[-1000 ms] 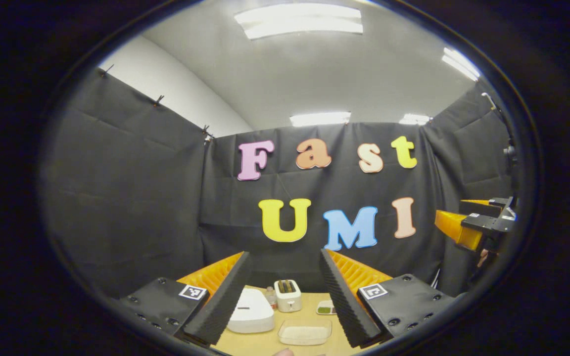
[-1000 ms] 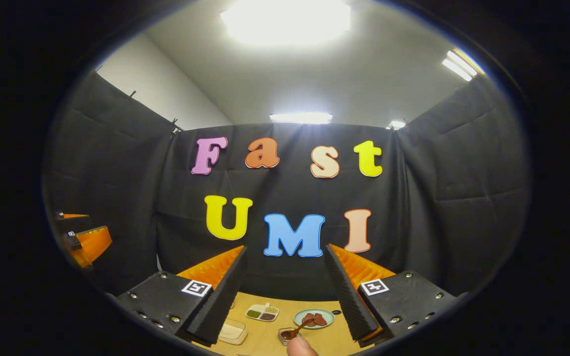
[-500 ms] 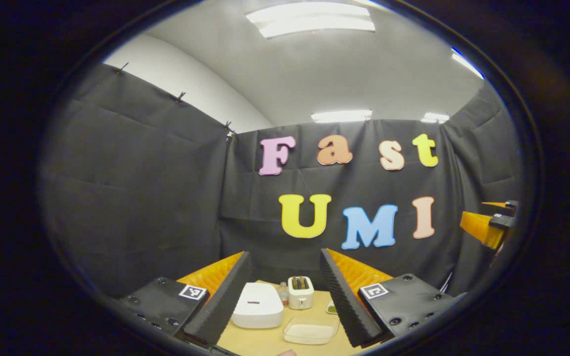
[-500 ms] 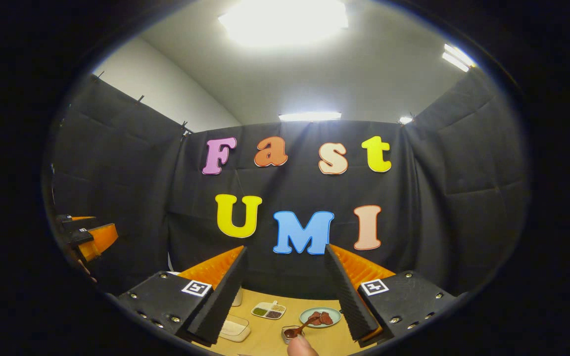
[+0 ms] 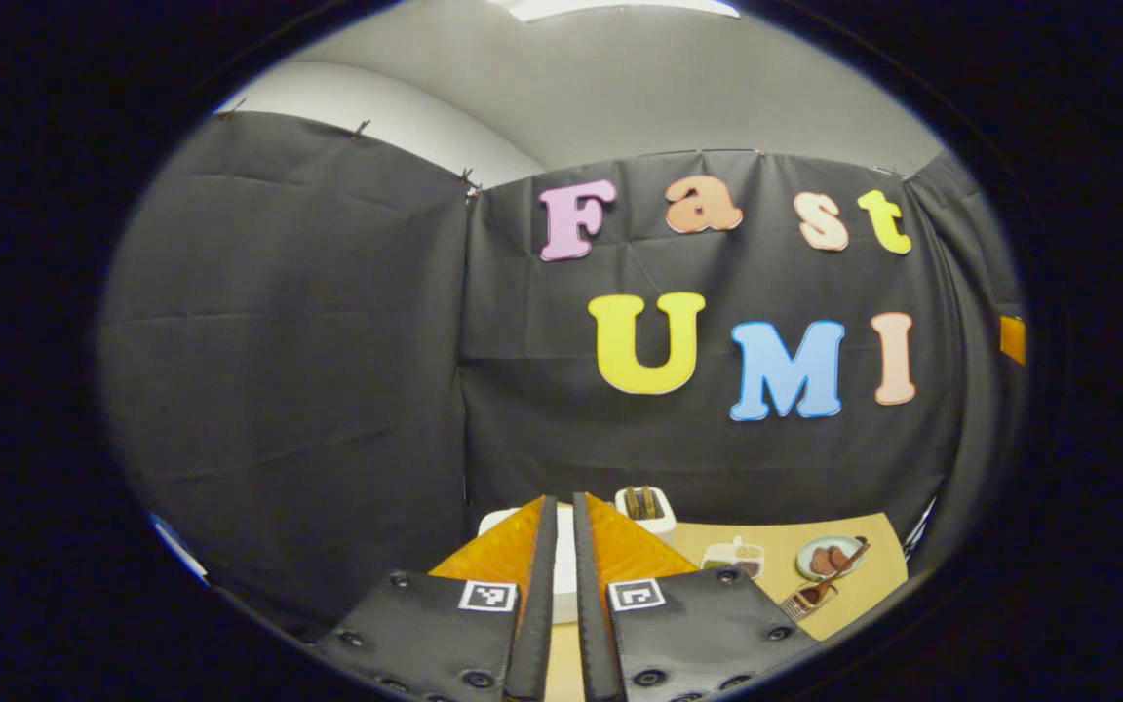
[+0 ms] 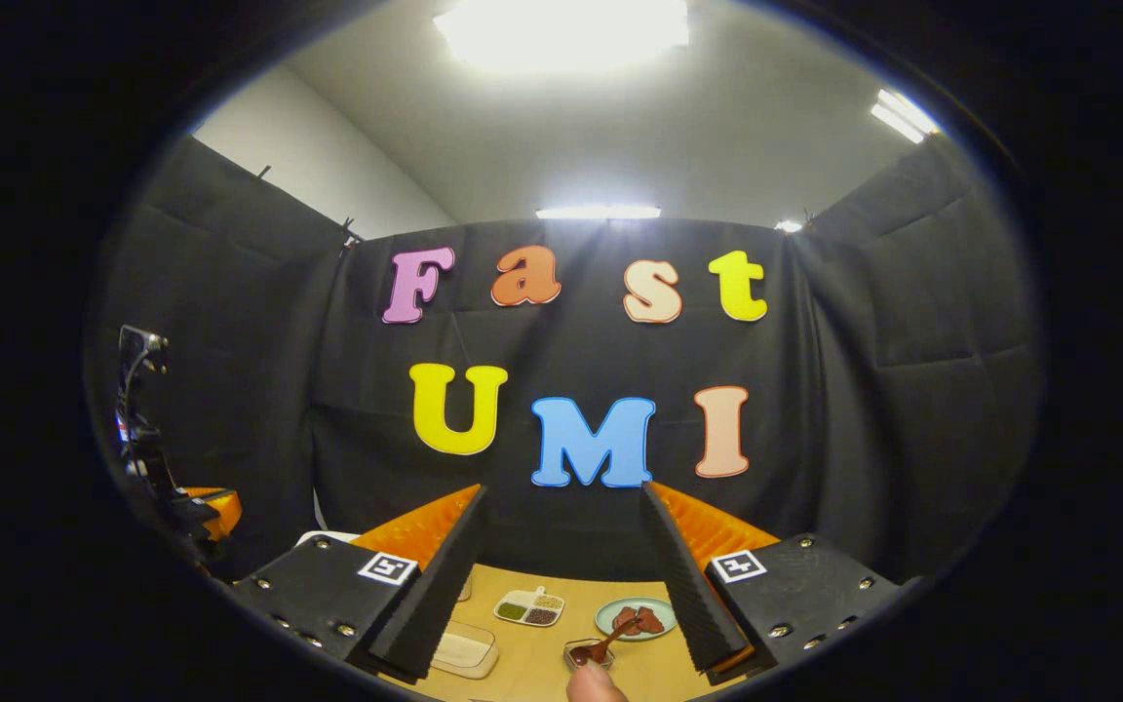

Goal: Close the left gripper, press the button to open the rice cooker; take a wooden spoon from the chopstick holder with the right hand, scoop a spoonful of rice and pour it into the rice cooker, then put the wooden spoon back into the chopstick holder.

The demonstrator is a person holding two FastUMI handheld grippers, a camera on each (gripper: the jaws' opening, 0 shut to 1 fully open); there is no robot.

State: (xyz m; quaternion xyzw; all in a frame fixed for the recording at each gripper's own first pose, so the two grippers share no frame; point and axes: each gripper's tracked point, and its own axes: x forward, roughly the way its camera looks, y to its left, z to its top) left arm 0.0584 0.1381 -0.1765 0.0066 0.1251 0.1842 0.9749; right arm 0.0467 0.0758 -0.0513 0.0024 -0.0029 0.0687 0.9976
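Observation:
In the left gripper view my left gripper [image 5: 561, 502] is shut with nothing between its fingers. It points at the white rice cooker [image 5: 497, 522], whose lid is down and mostly hidden behind the fingers. The wooden spoon [image 5: 838, 574] leans out of the chopstick holder [image 5: 801, 603] at the table's right. In the right gripper view my right gripper [image 6: 562, 492] is open and holds nothing, above the table. Below it are the holder [image 6: 587, 653] with the spoon [image 6: 612, 637] and the clear rice container [image 6: 465, 649]. The left gripper [image 6: 203, 507] appears far left, beside a corner of the cooker [image 6: 326, 536].
A white toaster [image 5: 644, 507] stands behind the cooker. A divided dish [image 6: 528, 606] and a green plate of brown food [image 6: 634, 618] lie on the wooden table [image 6: 532, 673]. A fingertip [image 6: 596, 687] pokes in at the bottom edge. Black cloth walls close the booth.
My left gripper has gone from open to shut, and it has tilted down and turned left toward the cooker. The right gripper stays open and has barely shifted.

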